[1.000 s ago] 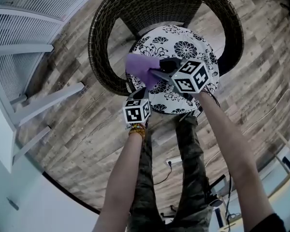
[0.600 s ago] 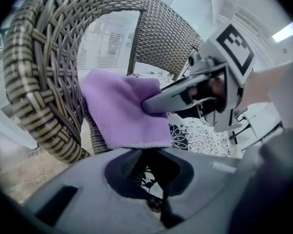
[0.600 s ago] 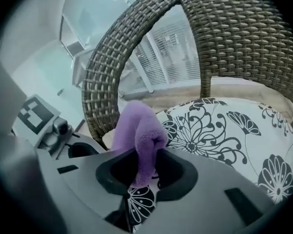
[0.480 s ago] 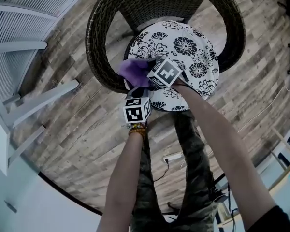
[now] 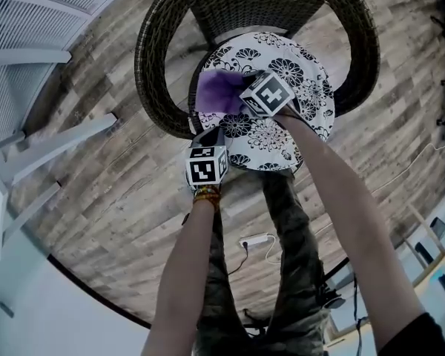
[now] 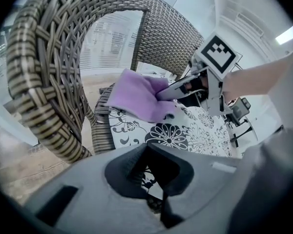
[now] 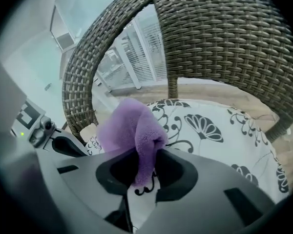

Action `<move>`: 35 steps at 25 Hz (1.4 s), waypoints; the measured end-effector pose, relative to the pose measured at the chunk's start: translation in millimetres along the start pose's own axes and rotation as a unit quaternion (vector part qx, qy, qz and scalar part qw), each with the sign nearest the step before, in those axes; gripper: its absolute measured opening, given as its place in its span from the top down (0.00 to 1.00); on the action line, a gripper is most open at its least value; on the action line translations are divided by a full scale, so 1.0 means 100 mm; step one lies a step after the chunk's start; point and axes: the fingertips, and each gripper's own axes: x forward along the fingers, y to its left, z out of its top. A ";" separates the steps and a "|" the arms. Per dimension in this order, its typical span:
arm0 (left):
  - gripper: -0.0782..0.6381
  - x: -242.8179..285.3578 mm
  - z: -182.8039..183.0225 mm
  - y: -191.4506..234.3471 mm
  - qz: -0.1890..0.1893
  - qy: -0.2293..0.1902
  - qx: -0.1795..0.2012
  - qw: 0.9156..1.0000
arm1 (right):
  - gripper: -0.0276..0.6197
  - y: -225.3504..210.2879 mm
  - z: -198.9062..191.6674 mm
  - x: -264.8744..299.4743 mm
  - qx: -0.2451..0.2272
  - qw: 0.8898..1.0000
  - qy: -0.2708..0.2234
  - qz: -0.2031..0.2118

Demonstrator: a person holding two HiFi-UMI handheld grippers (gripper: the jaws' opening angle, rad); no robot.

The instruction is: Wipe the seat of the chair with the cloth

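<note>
I have the purple cloth (image 5: 216,93) pinched in the right gripper (image 7: 144,172), jaws clamped on a fold of it, the rest draped forward onto the floral seat cushion (image 5: 305,102) of the wicker chair (image 5: 150,73). In the last second the cloth went from the left-middle of the seat out to its front-left edge, and it now sits further back on that left side, close to the woven rim. I read that as one stroke out and the return begun, so wiping is under way. The passes I saw covered only the left part, so I judge the right half and the back are left to do. The left gripper (image 5: 211,135) hangs at the seat's front edge, jaws drawn close together with nothing between them, taking no part.
</note>
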 end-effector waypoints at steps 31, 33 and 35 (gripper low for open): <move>0.87 0.01 -0.01 0.00 0.000 -0.008 -0.004 1.000 | 0.83 -1.53 -0.42 -1.55 0.117 0.967 -0.056 -0.220; 0.87 0.00 0.00 0.01 0.000 -0.011 -0.003 1.000 | 0.82 -1.15 -0.12 -1.50 0.060 0.980 -0.110 -0.156; 0.87 0.00 0.00 0.02 0.000 -0.014 -0.002 1.000 | 0.82 -0.66 0.12 -1.32 0.016 0.988 -0.142 -0.060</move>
